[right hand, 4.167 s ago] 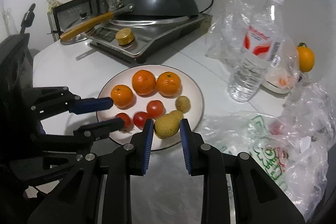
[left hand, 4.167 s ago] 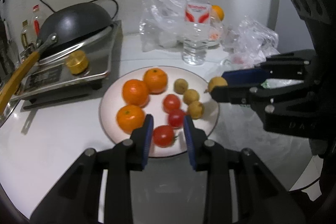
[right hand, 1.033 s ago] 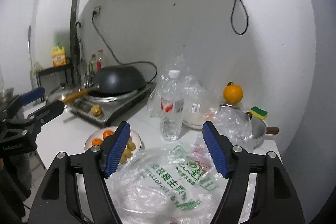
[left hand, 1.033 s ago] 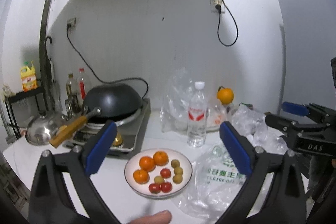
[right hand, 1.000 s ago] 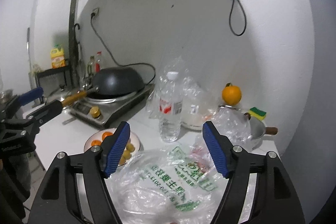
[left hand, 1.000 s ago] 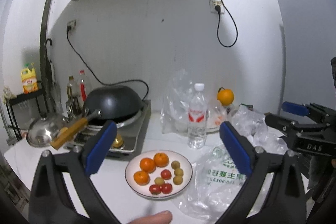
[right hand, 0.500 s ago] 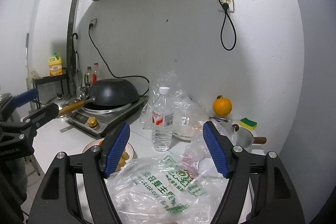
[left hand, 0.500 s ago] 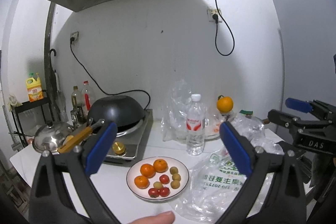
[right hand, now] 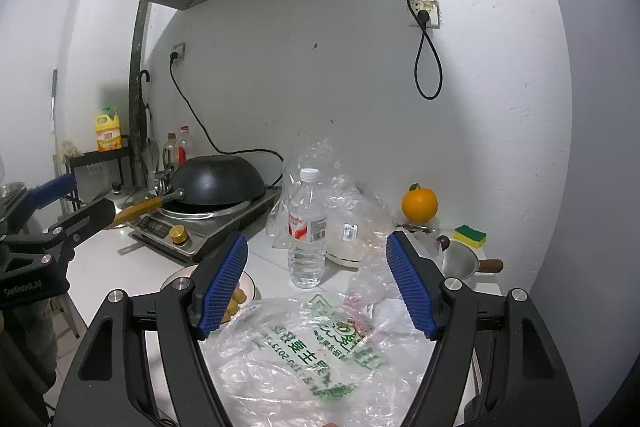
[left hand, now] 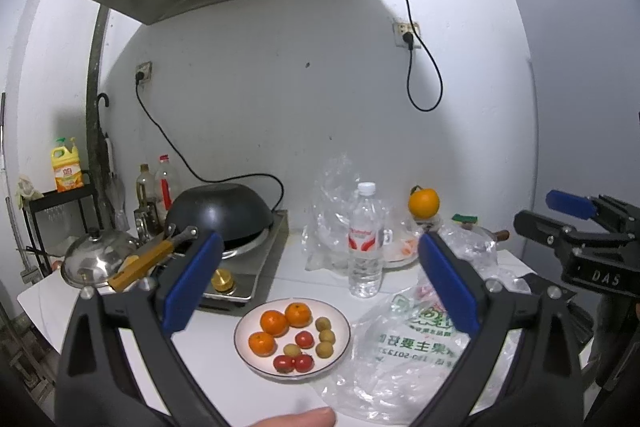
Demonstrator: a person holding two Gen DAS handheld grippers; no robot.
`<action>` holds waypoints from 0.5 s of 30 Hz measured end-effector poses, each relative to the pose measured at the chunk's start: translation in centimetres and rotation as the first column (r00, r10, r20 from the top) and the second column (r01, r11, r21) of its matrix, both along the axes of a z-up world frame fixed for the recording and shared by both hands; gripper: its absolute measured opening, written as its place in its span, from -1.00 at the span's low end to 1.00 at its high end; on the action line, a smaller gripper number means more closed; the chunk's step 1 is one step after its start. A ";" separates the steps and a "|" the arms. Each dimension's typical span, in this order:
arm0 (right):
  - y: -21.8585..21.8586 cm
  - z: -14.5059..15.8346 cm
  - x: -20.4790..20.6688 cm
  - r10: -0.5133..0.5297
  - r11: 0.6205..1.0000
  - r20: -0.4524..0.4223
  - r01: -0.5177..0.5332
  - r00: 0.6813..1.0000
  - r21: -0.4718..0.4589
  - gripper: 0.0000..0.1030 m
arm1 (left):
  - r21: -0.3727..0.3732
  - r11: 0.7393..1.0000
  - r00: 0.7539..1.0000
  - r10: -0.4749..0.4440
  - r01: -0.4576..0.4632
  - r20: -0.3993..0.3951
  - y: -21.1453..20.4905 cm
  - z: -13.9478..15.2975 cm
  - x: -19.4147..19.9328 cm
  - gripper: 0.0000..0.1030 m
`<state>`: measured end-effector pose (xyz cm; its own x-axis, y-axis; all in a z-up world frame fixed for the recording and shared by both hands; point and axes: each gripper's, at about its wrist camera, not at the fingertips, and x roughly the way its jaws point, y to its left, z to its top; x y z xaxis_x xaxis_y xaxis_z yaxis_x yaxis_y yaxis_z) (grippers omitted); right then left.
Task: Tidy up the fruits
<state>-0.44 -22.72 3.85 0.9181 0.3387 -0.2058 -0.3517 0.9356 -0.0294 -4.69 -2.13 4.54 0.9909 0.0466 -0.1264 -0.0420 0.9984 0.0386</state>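
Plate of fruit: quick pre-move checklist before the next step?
1. Left gripper fingers apart, nothing between them: ok.
2. Right gripper fingers apart, empty: ok.
3. Plate flat on the counter, fruit grouped by kind: ok.
4. Loose orange off the plate, by the wall: not ok.
5. Printed plastic bag beside the plate rim; overlap: cannot tell.
6. Water bottle upright behind the plate: ok.

"DAS" stands on the right gripper (left hand: 568, 211); the plastic bag (left hand: 408, 347) shows Chinese characters "主要".
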 end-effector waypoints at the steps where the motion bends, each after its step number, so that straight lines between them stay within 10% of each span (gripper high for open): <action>1: -0.1 0.0 0.0 0.000 1.000 0.001 0.000 1.000 0.000 0.46 | 0.001 1.000 1.000 -0.002 0.002 0.003 -0.1 0.0 -0.1 0.93; 15: -1.0 0.0 0.0 -0.005 1.000 0.003 0.005 1.000 0.009 0.46 | -0.001 1.000 1.000 0.013 -0.013 0.000 -0.4 -0.3 -0.1 0.94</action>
